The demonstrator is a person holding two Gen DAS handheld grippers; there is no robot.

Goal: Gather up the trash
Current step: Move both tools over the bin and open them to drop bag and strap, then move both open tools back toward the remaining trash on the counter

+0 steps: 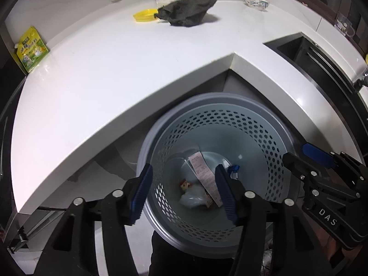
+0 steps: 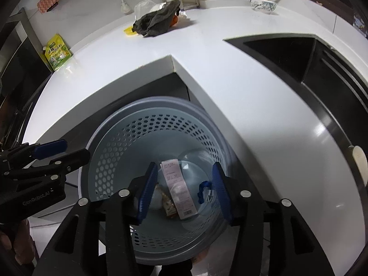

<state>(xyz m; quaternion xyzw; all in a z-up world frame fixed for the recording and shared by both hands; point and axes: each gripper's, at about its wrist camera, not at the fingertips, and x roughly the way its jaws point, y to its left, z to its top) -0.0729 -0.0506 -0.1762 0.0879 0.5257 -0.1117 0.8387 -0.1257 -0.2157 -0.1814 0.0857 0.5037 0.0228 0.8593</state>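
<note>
Both grippers hang over the perforated grey bin (image 1: 264,138), which stands under the corner of the white counter (image 1: 115,73). The left gripper (image 1: 184,191) and the right gripper (image 2: 182,188) have their jaws apart, with nothing between the pads, so the drop step looks finished. In the bin lie a long receipt (image 2: 178,186), a blue-tipped scrap (image 2: 203,189) and some crumpled wrappers (image 1: 193,195). Next, I think, comes a reach to the counter behind the bin, where a dark cloth (image 1: 188,11) and a yellow piece (image 1: 145,15) lie.

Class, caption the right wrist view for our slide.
Open right tool over the bin, a receipt lying inside.
</note>
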